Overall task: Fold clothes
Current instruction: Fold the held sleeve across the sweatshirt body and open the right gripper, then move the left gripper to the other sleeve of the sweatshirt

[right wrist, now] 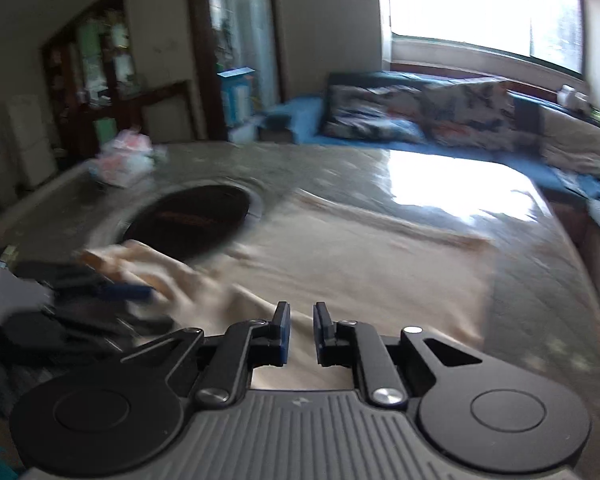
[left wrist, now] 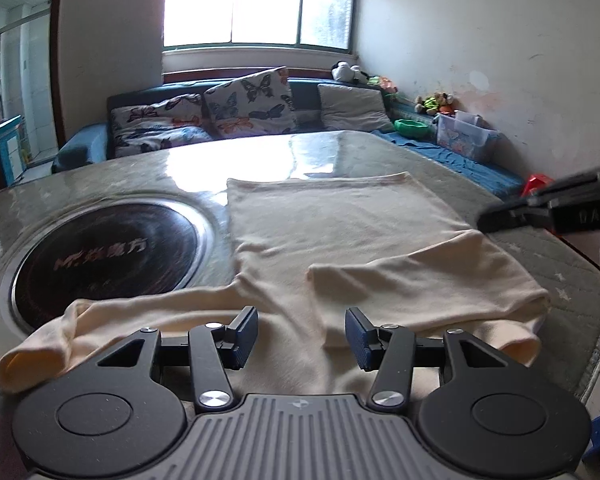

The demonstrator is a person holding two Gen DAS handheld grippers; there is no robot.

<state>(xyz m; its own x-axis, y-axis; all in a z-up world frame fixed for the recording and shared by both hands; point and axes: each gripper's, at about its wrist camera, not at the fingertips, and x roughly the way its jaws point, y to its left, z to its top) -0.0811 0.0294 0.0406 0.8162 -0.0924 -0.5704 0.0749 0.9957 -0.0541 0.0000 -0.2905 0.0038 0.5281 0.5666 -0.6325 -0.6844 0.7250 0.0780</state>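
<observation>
- A cream long-sleeved knit top (left wrist: pixel 340 232) lies spread flat on the glossy grey stone-look table (left wrist: pixel 100 184), just beside the round black inset cooktop (left wrist: pixel 104 256), with one sleeve end draped over the cooktop's rim.
- The right-hand sleeve (left wrist: pixel 420 280) is already folded across the body; the left sleeve (left wrist: pixel 100 332) trails out sideways near the table's front edge.
- The fabric looks thin, light and limp. I judge that it will sag and crease when lifted and may slide on the polished top, so a pinch at a cuff, hem or shoulder seam seems best.
- The left gripper (left wrist: pixel 301 336) hovers over the near part of the top, jaws well apart and empty.
- The right gripper (right wrist: pixel 302 334) has its jaws a narrow gap apart with cloth showing behind the gap. No pad presses on it.
- The left view shows the sharp outline of the folds and the right gripper's dark tip at the far right.
- The right view is blurred, but it alone shows a crumpled plastic bag (right wrist: pixel 126 158) at the table's far corner and the left gripper beside the trailing sleeve.
</observation>
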